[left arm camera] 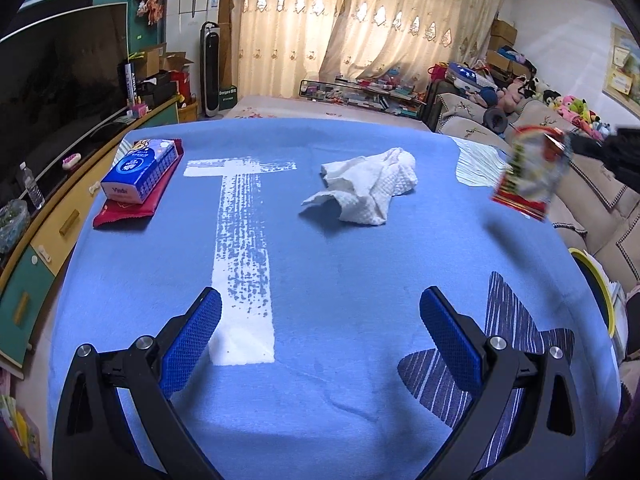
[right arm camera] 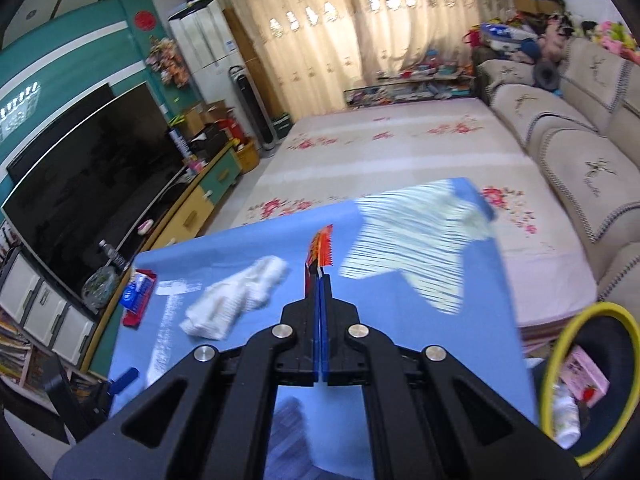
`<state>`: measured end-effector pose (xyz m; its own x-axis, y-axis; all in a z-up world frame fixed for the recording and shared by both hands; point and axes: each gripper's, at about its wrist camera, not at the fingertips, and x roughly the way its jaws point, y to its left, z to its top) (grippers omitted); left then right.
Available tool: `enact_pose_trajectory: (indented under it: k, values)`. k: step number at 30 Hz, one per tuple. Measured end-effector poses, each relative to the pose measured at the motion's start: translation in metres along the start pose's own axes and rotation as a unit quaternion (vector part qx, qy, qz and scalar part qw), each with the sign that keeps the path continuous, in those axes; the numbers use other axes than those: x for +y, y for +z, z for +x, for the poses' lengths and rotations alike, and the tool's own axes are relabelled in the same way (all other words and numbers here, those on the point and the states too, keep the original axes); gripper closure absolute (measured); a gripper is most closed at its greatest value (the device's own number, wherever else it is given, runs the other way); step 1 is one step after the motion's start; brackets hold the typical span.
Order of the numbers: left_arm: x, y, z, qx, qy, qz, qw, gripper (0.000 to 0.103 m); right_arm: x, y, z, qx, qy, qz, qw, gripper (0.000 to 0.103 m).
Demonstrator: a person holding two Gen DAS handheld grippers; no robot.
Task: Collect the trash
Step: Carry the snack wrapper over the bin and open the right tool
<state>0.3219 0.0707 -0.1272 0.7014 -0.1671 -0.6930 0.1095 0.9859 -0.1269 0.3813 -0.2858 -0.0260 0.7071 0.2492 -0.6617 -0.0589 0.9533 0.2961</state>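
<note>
- Blue cloth point(left arm camera: 320, 280) with a big white letter printed on it covers the table in a cluttered living room, with curtains, a sofa and a television around it
- Red snack wrapper point(right arm camera: 319, 254) is off the cloth, pinched edge-on in the right gripper point(right arm camera: 321, 280), whose jaws are fully closed on its lower edge; the left wrist view shows the same wrapper blurred in the air beyond the table's right edge
- Its long axis runs forward along the fingers, away from the person
- Yellow-rimmed trash bin point(right arm camera: 624, 324) stands low beside the table's right side, already holding a pink carton and a white bottle; it lies right of and below the wrapper, so the carry looks like a swing right and a drop
- Crumpled white paper towel point(left arm camera: 366, 186) is left on the cloth, near the middle and toward the far side, its long axis slanting from near left to far right
- Left gripper point(left arm camera: 320, 328) hangs over the near part of the cloth with jaws wide apart and nothing between them; the towel lies straight ahead of it, so this hand is the nearer one for that piece
- Blue tissue pack point(left arm camera: 138, 170) rests on a red pouch point(left arm camera: 128, 212) at the far left corner; I judge neither to be trash
</note>
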Motion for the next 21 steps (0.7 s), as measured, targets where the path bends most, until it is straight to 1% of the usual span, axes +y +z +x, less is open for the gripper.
enact_pose_trajectory:
  k: [3,8,10,13,17,21]
  values:
    - [-0.003,0.0,0.0,0.0,-0.003,0.004,1.0,0.005,-0.028,-0.01,-0.022,-0.007,-0.016,0.015,1.0,0.103]
    - [-0.008,-0.001,-0.003,-0.008,-0.003,0.015,0.9998,0.005,-0.078,-0.027,-0.064,-0.029,-0.064,0.04,0.997,0.103]
    - [-0.011,-0.001,-0.006,-0.014,-0.006,0.02,0.9997,0.005,-0.104,-0.035,-0.082,-0.037,-0.092,0.057,0.993,0.103]
    - [-0.015,-0.001,-0.01,-0.025,-0.009,0.032,0.9992,0.005,-0.138,-0.044,-0.099,-0.044,-0.123,0.081,0.988,0.103]
    - [-0.02,-0.001,-0.013,-0.032,-0.014,0.043,0.9985,0.005,-0.179,-0.055,-0.111,-0.046,-0.163,0.115,0.979,0.103]
    - [-0.023,-0.001,-0.013,-0.03,-0.019,0.048,0.9982,0.005,-0.217,-0.068,-0.105,-0.031,-0.198,0.144,0.969,0.103]
